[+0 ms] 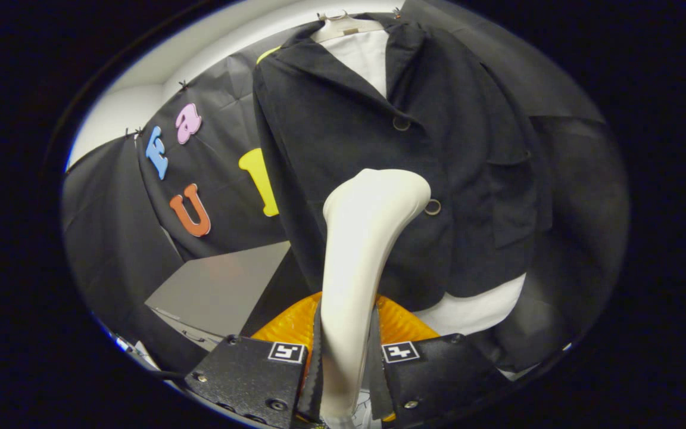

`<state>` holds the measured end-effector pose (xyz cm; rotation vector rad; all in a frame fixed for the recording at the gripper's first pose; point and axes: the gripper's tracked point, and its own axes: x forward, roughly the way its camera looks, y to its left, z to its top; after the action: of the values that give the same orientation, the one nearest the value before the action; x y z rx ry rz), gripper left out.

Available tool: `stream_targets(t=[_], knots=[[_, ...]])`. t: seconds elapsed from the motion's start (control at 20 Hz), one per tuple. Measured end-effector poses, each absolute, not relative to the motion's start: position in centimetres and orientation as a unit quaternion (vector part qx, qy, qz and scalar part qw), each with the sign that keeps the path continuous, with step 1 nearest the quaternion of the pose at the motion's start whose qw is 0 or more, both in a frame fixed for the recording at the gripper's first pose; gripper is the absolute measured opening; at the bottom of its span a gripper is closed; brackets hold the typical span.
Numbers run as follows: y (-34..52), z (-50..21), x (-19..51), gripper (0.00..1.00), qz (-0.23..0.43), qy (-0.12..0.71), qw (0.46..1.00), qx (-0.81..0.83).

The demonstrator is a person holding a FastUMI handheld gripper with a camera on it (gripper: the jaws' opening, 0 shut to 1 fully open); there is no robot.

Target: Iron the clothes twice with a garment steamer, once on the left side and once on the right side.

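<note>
Clamped between the two fingers of the gripper is the handle of a cream garment steamer, both pads pressing its sides; its head rises ahead of the fingers and lies against the front of a dark jacket, just beside the lower button; the jacket hangs on a pale hanger over a white shirt; an orange ribbed object sits just beyond the fingers, under the jacket's hem.
</note>
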<state>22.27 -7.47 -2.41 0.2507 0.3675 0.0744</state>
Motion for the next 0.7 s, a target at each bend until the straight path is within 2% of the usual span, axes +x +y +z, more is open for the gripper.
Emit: stream_targets(t=[0.7], knots=[[-8.9,-13.6,22.4,0.34,-0.009,0.288,0.947,0.146]])
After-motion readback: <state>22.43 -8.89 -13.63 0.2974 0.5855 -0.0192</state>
